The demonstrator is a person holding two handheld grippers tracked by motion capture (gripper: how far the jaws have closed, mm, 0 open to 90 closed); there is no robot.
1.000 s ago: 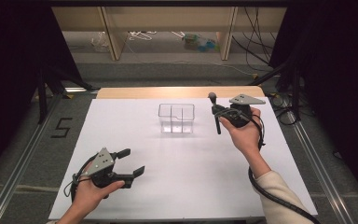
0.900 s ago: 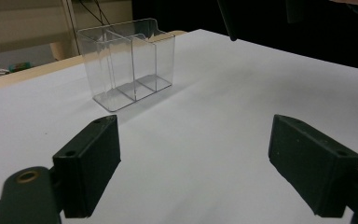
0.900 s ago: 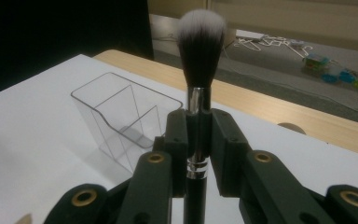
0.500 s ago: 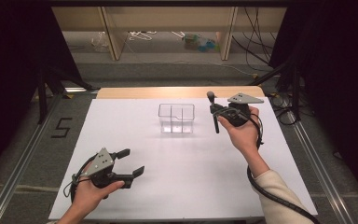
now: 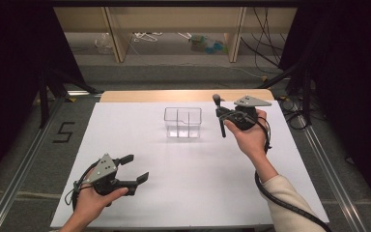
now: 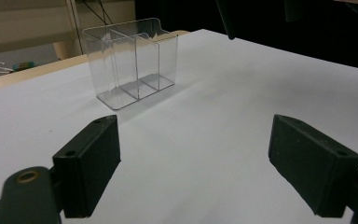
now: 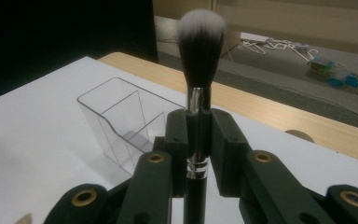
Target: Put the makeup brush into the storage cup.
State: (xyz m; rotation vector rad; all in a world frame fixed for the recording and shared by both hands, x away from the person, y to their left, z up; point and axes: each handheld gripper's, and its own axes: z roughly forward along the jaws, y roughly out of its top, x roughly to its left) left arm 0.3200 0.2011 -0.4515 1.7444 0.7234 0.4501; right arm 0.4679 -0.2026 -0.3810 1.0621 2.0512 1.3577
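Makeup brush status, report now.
Right gripper shut on makeup brush, bristles up, right of the clear organizer. Left gripper open, nothing between the jaws, low over the white table. Nothing between brush and organizer.

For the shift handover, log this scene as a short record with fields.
surface: white table top
container: clear plastic organiser with compartments, upright, with nothing inside
tool: black-handled makeup brush with white-tipped bristles, upright, bristles up
right gripper: shut on the brush handle, to the right of the organiser
left gripper: jaws open, nothing between them, near the table's front left
brush and organiser: apart, brush not yet in a compartment
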